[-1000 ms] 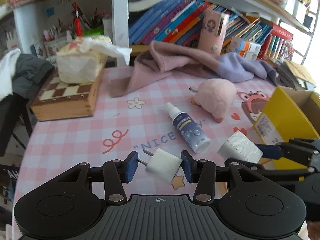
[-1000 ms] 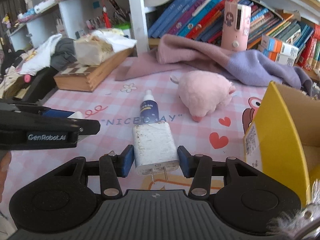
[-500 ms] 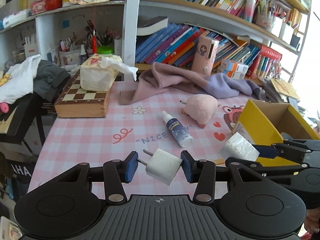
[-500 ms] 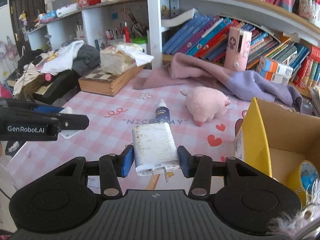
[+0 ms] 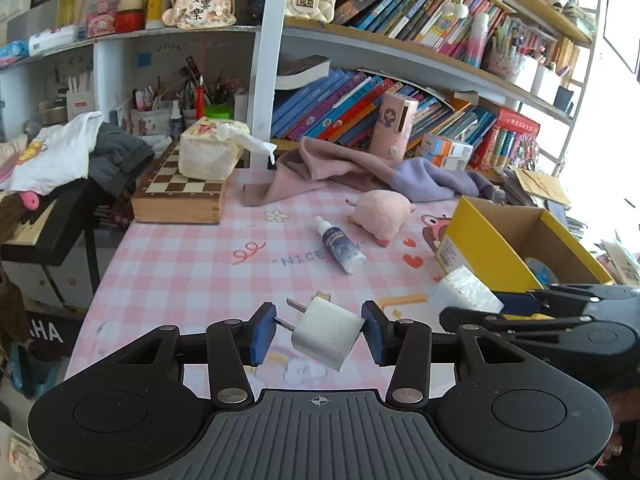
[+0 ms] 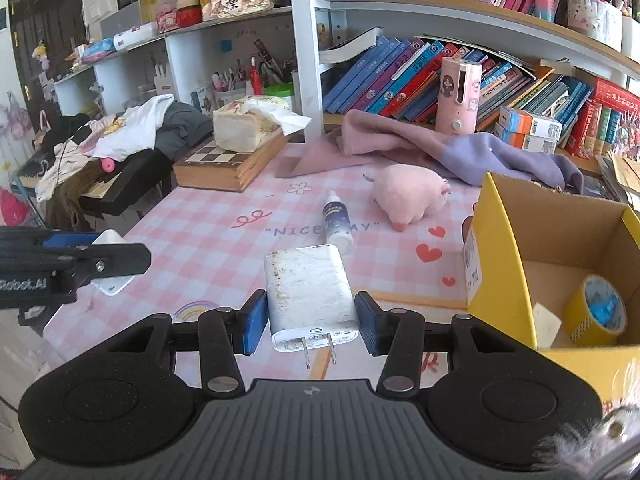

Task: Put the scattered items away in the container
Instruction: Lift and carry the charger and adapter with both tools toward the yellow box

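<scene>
The left gripper (image 5: 318, 334) clamps a small white plug cube (image 5: 327, 338) between its 2 blue rubbery pads; the cube hangs tilted, its 2 flat metal prongs pointing up and left, 1 prong touching the left pad. The right gripper (image 6: 310, 322) squeezes a larger white charger (image 6: 310, 294), a smooth rounded slab with a speckled, grubby face, its 2 prongs pointing back toward the camera. Both chargers are held above the table (image 5: 192, 264), which wears a glossy pink-and-white checked cloth printed with hearts, a rainbow and "NICE DAY".

Just right of the right gripper stands the container, a yellow cardboard box (image 6: 500, 264) with a raw brown inside, open at the top. On its floor lie a roll of yellow tape (image 6: 596, 310) and a small white piece.

Farther out on the cloth lies a small cylindrical dropper bottle (image 6: 336, 222), on its side, with a dark blue label and white cap. Just beside it sits a fuzzy pink plush toy (image 6: 410, 196), rounded and soft. Behind them a pink and lilac fleece cloth (image 6: 420, 148) is crumpled against the shelf of books. At the far left corner a wooden chessboard box (image 6: 230, 164) carries a soft tissue pack (image 6: 246, 126).
</scene>
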The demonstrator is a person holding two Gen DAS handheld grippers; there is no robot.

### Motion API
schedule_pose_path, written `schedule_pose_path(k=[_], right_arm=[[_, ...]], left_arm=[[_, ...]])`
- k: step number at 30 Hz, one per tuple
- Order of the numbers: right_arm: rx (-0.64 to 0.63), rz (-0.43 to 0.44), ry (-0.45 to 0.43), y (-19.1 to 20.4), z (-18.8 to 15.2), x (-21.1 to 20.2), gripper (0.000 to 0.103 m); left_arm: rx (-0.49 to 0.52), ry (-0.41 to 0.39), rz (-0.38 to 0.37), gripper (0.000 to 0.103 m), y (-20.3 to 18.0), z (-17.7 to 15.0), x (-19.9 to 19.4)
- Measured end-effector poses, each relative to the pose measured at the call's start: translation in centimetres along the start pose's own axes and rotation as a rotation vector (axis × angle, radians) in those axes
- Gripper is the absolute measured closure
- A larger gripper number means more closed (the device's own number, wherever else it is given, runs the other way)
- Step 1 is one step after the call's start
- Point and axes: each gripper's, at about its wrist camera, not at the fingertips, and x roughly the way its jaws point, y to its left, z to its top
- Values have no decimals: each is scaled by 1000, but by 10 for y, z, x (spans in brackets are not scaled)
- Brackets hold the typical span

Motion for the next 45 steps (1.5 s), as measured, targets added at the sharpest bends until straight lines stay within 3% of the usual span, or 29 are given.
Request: schedule_pose_path(k=[20, 45], right_arm=[[-23, -8, 39, 60, -74, -78, 58], [140, -250, 72, 8, -133, -156, 58]], left_arm=[[-36, 14, -53, 58, -1, -75, -84], [86, 98, -316, 58, -80, -93, -68]])
